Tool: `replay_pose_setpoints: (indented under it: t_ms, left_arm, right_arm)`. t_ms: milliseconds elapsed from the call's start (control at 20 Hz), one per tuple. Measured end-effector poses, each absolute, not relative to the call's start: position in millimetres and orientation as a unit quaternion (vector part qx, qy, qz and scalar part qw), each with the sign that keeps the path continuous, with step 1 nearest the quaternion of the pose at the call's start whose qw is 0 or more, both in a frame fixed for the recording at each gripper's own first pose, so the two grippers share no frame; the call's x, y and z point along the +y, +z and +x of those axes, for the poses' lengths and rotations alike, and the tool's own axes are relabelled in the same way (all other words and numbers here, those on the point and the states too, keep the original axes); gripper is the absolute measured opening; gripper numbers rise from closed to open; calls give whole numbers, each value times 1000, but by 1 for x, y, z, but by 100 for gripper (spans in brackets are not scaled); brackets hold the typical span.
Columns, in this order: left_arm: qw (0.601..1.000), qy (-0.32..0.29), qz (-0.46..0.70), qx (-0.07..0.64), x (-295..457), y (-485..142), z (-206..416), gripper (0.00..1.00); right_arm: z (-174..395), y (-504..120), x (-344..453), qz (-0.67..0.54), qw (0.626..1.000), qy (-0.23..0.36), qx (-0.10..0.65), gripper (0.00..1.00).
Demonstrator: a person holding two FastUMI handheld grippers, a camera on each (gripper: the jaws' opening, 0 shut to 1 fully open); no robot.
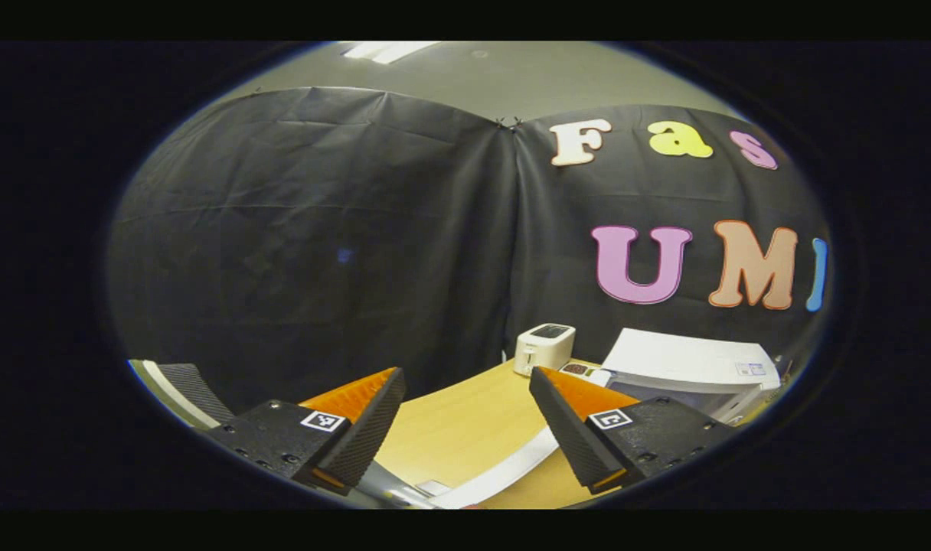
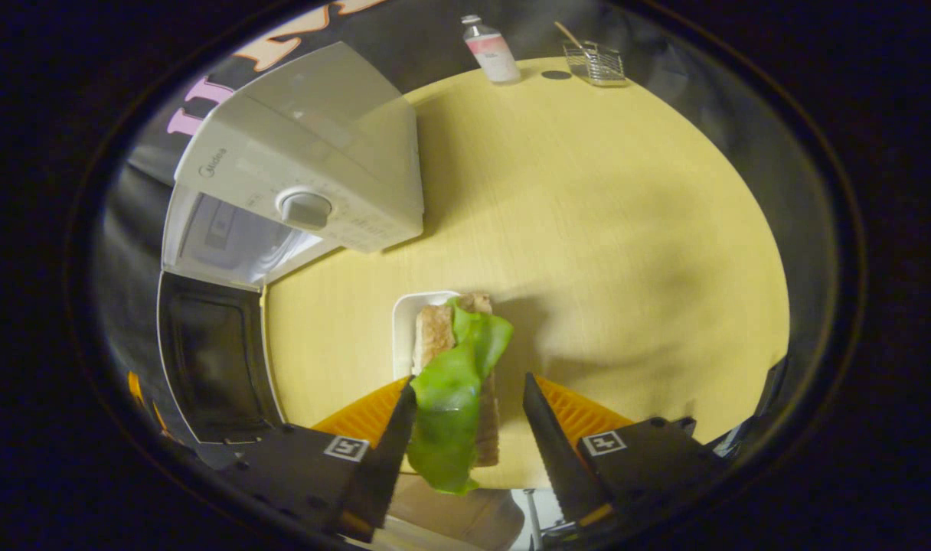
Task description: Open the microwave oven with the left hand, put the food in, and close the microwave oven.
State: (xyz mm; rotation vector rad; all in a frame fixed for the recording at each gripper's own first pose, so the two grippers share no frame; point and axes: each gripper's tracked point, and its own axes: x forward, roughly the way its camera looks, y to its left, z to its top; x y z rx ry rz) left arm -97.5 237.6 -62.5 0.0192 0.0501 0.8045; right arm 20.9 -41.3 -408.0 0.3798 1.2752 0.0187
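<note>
The desk [image 2: 603, 229] is carrying the microwave oven [image 2: 305, 168], its door [image 2: 213, 360] hanging open. The sandwich [image 2: 454, 383] is lying between the spread right tongs [image 2: 469, 413], over a white plate [image 2: 404, 321]. The left tongs [image 1: 465, 417] are gaping, holding nothing.

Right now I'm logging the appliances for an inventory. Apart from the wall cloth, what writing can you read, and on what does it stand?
"Midea": on the front panel of the microwave, up and left of its dial.
Marks around the dial: too blurred to read.
Label on the bottle: too small to read.
Sticker on the microwave's top, in the left gripper view: too small to read.
</note>
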Motion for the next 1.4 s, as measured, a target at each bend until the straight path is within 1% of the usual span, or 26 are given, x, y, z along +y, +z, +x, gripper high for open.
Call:
replay_pose_setpoints:
  t_ms: [50, 200, 250, 400, 450, 500, 550, 800, 1050, 1200, 1400]
  left_arm:
    - [921, 389, 12, 27, 236, -62, -93, 100]
    - [926, 374, 20, 39, 228, -63, -81, 100]
    - [929, 368, 23, 43, 226, -65, -77, 100]
    - [935, 350, 29, 50, 222, -65, -63, 100]
    - [937, 345, 29, 50, 223, -66, -58, 100]
    - [938, 342, 28, 53, 224, -67, -55, 100]
    - [940, 337, 27, 55, 224, -68, -52, 100]
    - [949, 305, 25, 71, 227, -76, -37, 100]
    - [965, 249, 7, 85, 231, -81, -30, 99]
    - [968, 232, -6, 99, 244, -89, -31, 100]
    - [970, 221, -7, 105, 261, -94, -35, 100]
  right_arm:
    - [22, -409, -38, 188, 784, 9, 591, 69]
    - [22, -410, -39, 188, 788, 13, 586, 52]
    - [18, -408, -34, 189, 792, 20, 581, 52]
    - [22, -401, -37, 192, 800, 6, 568, 34]
    - [22, -398, -35, 195, 803, 7, 564, 47]
    - [19, -393, -33, 198, 803, 8, 562, 34]
    - [18, -388, -32, 198, 805, 7, 560, 40]
    - [17, -359, -25, 173, 838, -12, 518, 40]
    - [18, -323, 12, 164, 873, -26, 458, 40]
    - [21, -303, 55, 179, 884, -7, 432, 40]
    - [35, -295, 123, 215, 888, 45, 405, 40]
